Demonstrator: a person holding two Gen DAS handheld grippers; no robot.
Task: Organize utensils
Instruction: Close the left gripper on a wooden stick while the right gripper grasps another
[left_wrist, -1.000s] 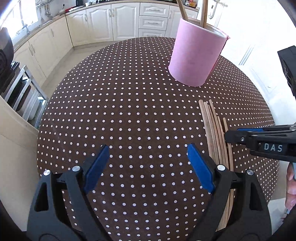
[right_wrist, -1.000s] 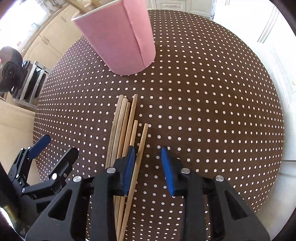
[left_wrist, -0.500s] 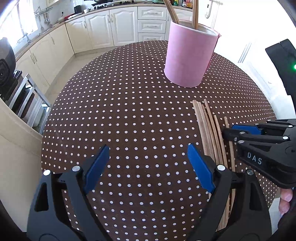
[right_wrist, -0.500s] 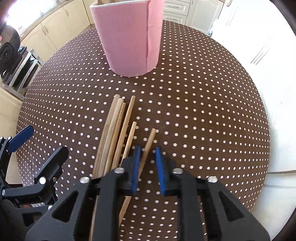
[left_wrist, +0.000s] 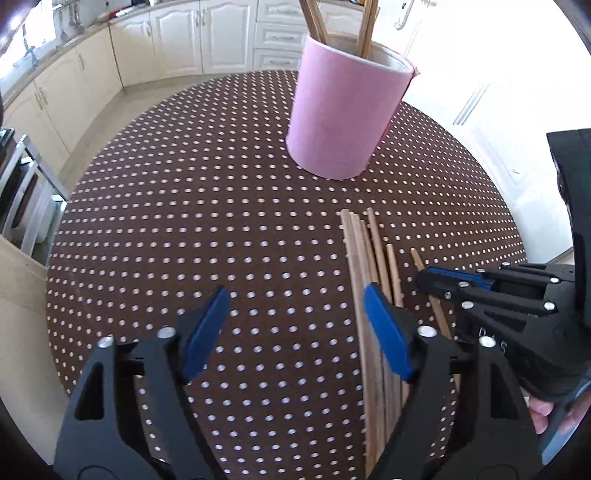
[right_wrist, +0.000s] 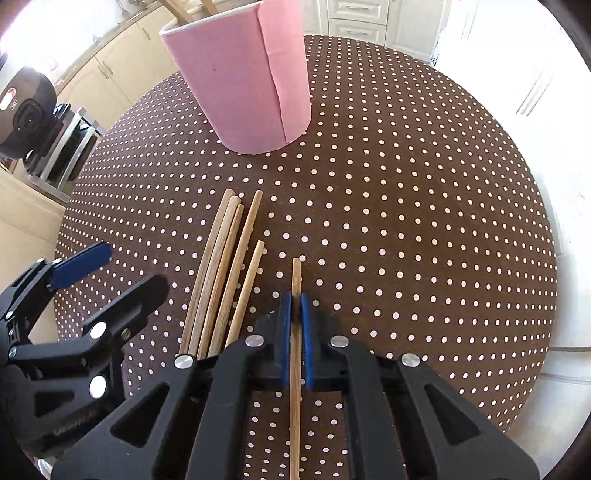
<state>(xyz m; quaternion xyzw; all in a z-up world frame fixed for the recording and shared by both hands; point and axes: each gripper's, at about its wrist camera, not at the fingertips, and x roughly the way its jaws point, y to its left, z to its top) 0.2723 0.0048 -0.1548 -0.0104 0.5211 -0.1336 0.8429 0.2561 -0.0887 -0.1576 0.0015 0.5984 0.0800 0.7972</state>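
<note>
on the dotted table:
right gripper (right_wrist: 294, 314): pinching one chopstick (right_wrist: 295, 354) near its tip, risking swinging loose
left gripper (left_wrist: 295, 328): closing on nothing, crowding the loose sticks (left_wrist: 364, 266)
pink cup (right_wrist: 240, 81): possibly tipping

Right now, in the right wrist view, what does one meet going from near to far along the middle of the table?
right gripper, shut on one chopstick → loose chopsticks → pink cup holding more sticks.
</note>
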